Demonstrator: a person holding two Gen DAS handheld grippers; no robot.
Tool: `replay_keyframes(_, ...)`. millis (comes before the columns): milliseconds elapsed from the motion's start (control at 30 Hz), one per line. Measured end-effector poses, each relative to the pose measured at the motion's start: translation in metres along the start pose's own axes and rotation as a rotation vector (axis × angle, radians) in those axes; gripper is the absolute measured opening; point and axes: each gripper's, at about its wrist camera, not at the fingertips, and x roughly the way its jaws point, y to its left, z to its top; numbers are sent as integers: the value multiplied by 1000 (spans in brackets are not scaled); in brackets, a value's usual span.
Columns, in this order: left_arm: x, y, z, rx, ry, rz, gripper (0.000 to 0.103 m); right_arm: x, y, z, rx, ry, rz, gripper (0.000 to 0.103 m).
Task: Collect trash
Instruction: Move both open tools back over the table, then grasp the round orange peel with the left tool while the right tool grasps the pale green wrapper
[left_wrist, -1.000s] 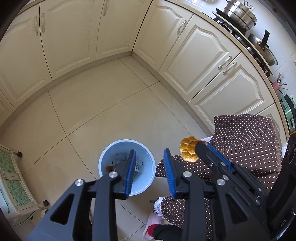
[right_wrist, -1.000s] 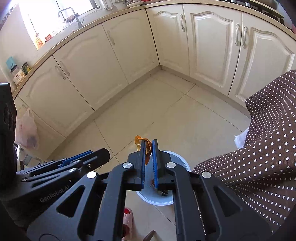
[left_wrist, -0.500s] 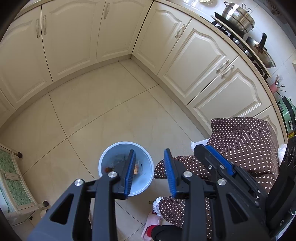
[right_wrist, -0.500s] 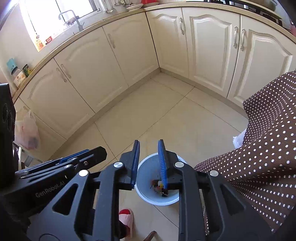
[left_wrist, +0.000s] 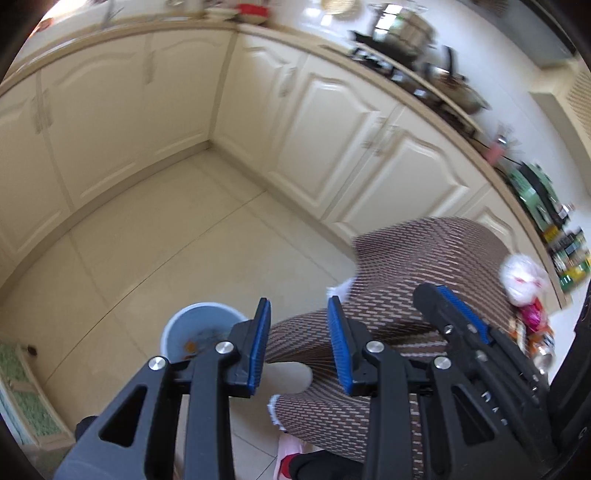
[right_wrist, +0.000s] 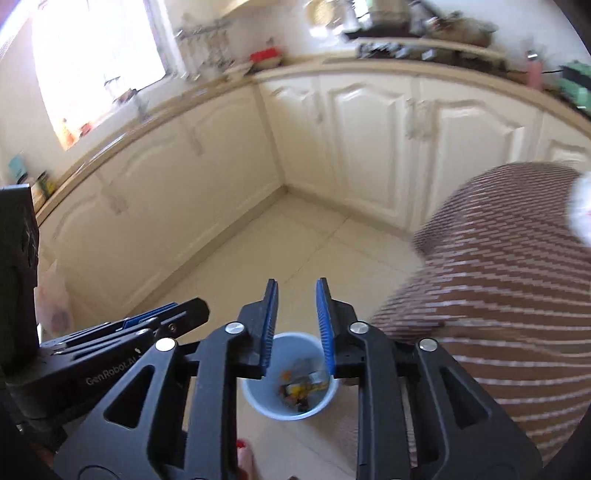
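1. Left wrist view: the left gripper (left_wrist: 297, 341) has its blue pads parted with nothing between them, much the same gap as a second ago. The pale blue trash bin (left_wrist: 177, 328) stands on the tiled floor (left_wrist: 184, 240), low and left of the fingers, with orange scraps inside. It sat more centrally between the fingers before; now the view has swung up and blurred, showing more of the cabinets (left_wrist: 332, 129) and the pots (left_wrist: 406, 27) on the counter.

2. Same view: the right gripper (left_wrist: 456, 312) reaches in from the right over the brown dotted cloth (left_wrist: 424, 258). The orange peel it carried a second ago is gone from its tip. A white plastic bag (left_wrist: 522, 275) has come into sight at the far right.

3. Right wrist view: the right gripper (right_wrist: 295, 321) was clamped on the orange peel a second ago; its jaws are now opening with nothing between them. The bin (right_wrist: 291, 384) lies directly below the fingers, holding mixed yellow and dark scraps. The left gripper (right_wrist: 162, 314) lies at lower left.
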Motion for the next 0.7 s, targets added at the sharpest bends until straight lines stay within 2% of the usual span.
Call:
replay_keyframes(167, -1, -81, -12, 121, 9, -84, 32, -66, -64, 1, 68, -96, -128, 35)
replay_keyframes(233, 1, -116, -20, 184, 20, -114, 32, -88, -92, -3, 105, -122, -171, 44)
replay_keyframes(333, 7, -164, -32, 264, 38, -145, 33, -115, -137, -10, 164, -146, -252, 44)
replay_keyframes(433, 14, -202, -43, 332, 57, -173, 40, -130, -182, -20, 241, -129, -303, 44)
replay_keyframes(533, 25, -234, -51, 389, 78, -172, 41, -130, -208, -23, 277, -87, -341, 48)
replay_keyframes(700, 41, -253, -52, 427, 100, -157, 42, -109, -241, -25, 314, 4, -361, 50)
